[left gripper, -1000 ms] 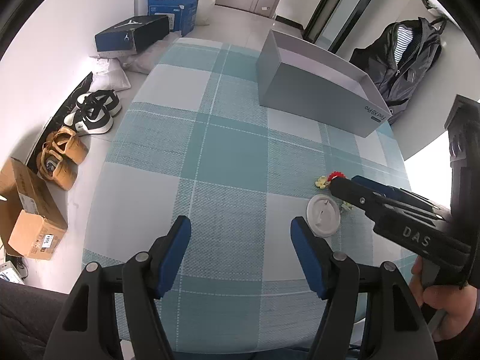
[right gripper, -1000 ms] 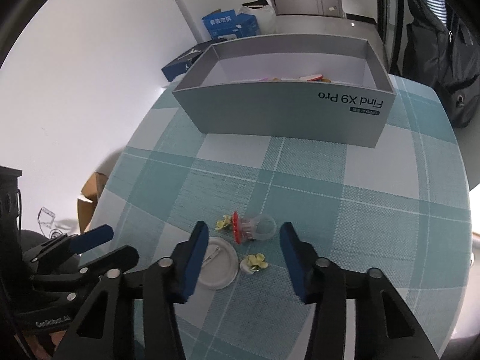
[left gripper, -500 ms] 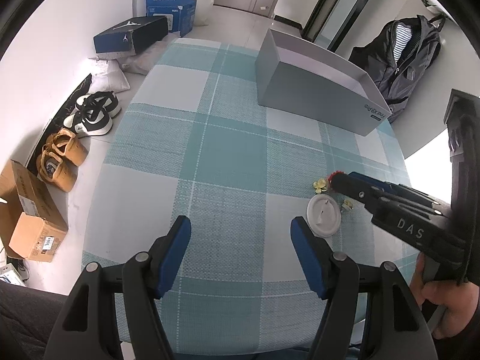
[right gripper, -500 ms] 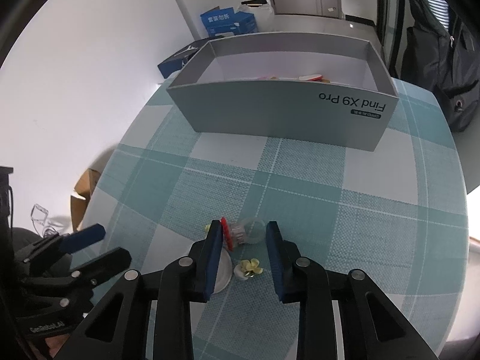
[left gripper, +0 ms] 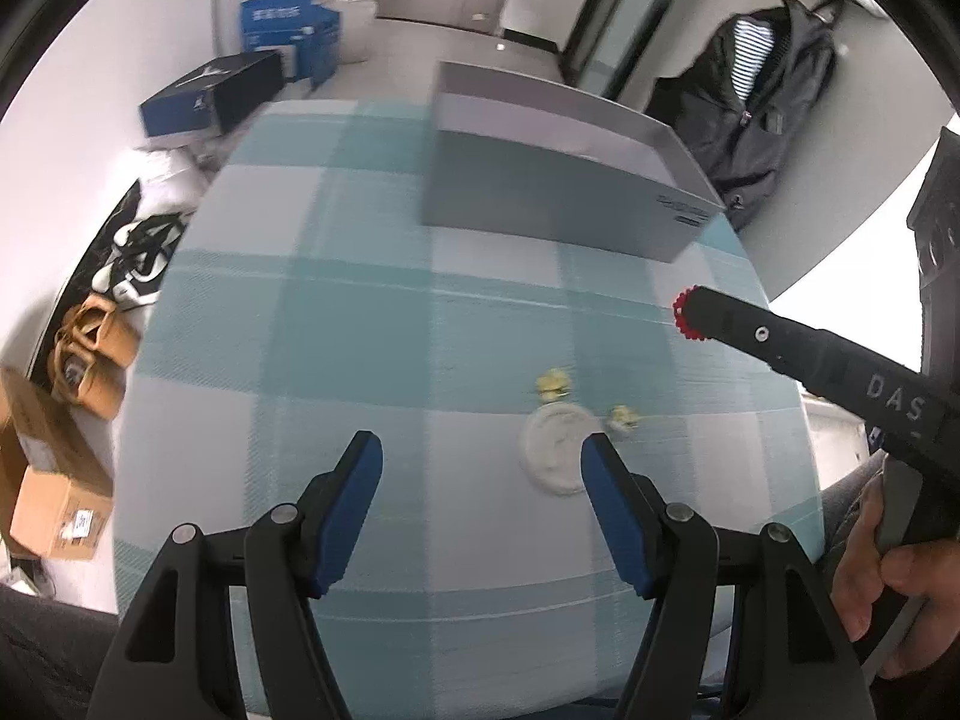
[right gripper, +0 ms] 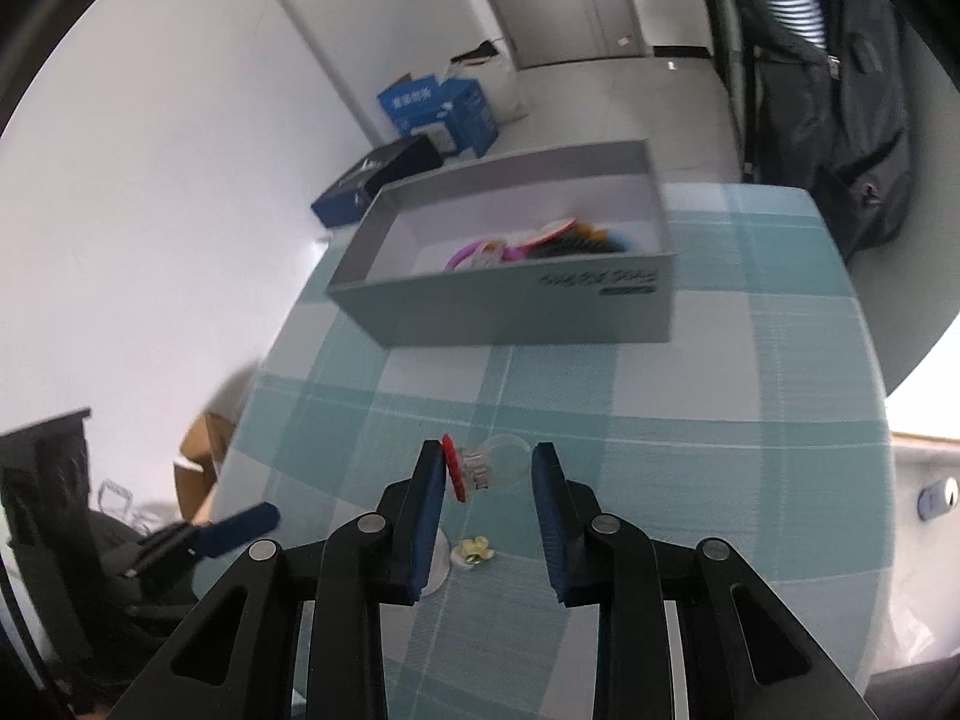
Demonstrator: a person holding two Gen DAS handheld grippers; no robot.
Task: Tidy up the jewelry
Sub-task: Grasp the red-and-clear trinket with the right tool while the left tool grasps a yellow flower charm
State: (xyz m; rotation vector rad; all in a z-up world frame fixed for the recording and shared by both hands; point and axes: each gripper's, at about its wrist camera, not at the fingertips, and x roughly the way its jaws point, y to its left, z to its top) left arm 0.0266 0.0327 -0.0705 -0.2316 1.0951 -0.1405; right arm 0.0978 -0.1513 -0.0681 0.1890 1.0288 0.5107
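Observation:
My right gripper [right gripper: 487, 468] is shut on a small clear jar with a red lid [right gripper: 480, 468] and holds it above the checked tablecloth. In the left wrist view the red lid [left gripper: 683, 313] shows at the tip of the right gripper. A grey open box [right gripper: 516, 264] stands at the far side of the table and holds several colourful pieces; it also shows in the left wrist view [left gripper: 564, 192]. A white round disc [left gripper: 555, 450] and two small yellow flower pieces [left gripper: 555, 384] lie on the cloth. My left gripper [left gripper: 480, 468] is open and empty, just left of the disc.
A dark backpack [left gripper: 756, 96] hangs beyond the table on the right. Shoe boxes [left gripper: 210, 96], shoes [left gripper: 138, 252] and a cardboard box [left gripper: 48, 480] lie on the floor to the left. The round table's edge [left gripper: 786, 360] curves close on the right.
My right gripper closed on the red-lidded jar and lifted it off the cloth toward the grey box. The left gripper shifted right, nearer the white disc.

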